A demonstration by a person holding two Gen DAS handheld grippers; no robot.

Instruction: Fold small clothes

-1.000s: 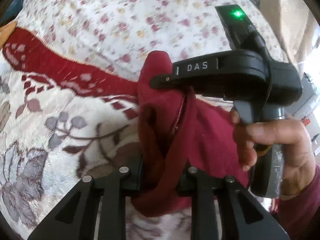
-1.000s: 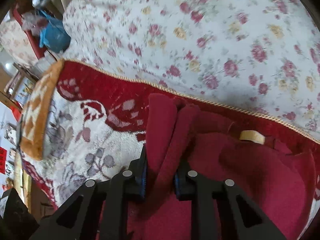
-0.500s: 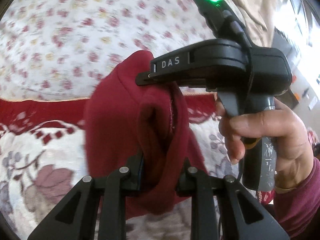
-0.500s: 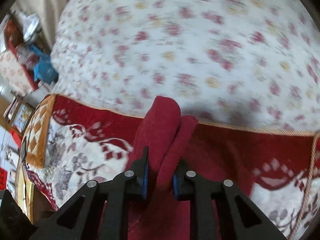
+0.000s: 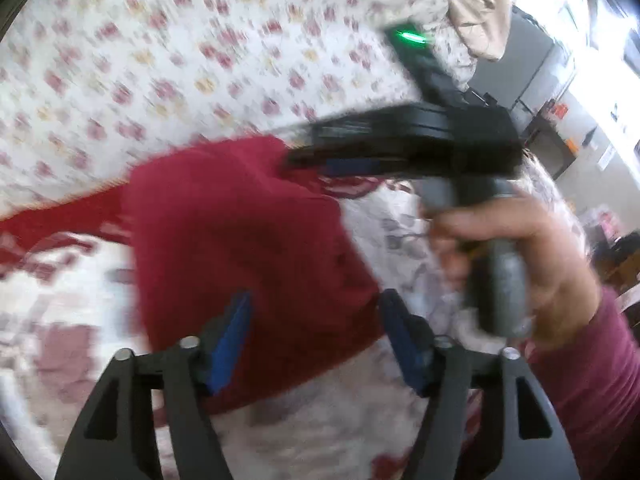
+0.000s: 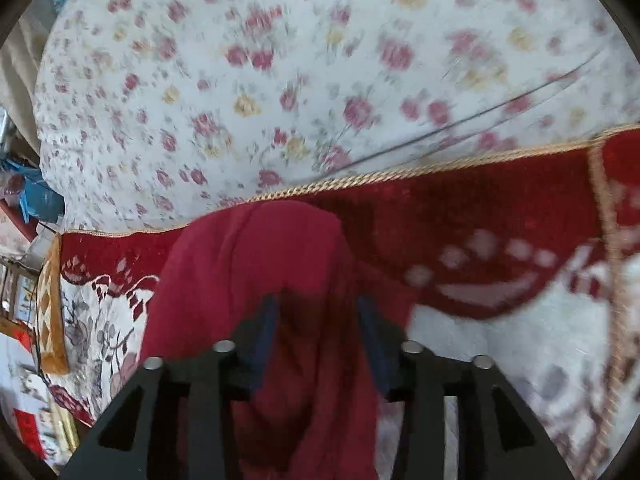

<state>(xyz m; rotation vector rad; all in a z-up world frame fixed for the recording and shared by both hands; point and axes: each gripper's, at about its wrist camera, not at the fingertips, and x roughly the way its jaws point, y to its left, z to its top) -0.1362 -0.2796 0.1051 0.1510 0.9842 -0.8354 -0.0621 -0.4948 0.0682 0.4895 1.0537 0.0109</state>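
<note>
We see both the left gripper [image 5: 314, 330] and the right gripper [image 6: 318, 334] with jaws just opened off the red garment [image 5: 240, 248], which earlier was pinched into a bunched ridge and now spreads flatter between the parted pads.

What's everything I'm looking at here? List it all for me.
Small garment: one, dark red, on the blanket, between both sets of jaws.
Patterned blanket: one, red and white with gold cord edge, under the garment.
Flowered sheet: one, white with pink and yellow blooms, beyond the blanket.
Left hand-held gripper: one, black with blue pads, jaws just opened, garment loose between.
Right hand-held gripper: one, black, jaws just opened.
Right hand: one, maroon sleeve, gripping the handle.
</note>
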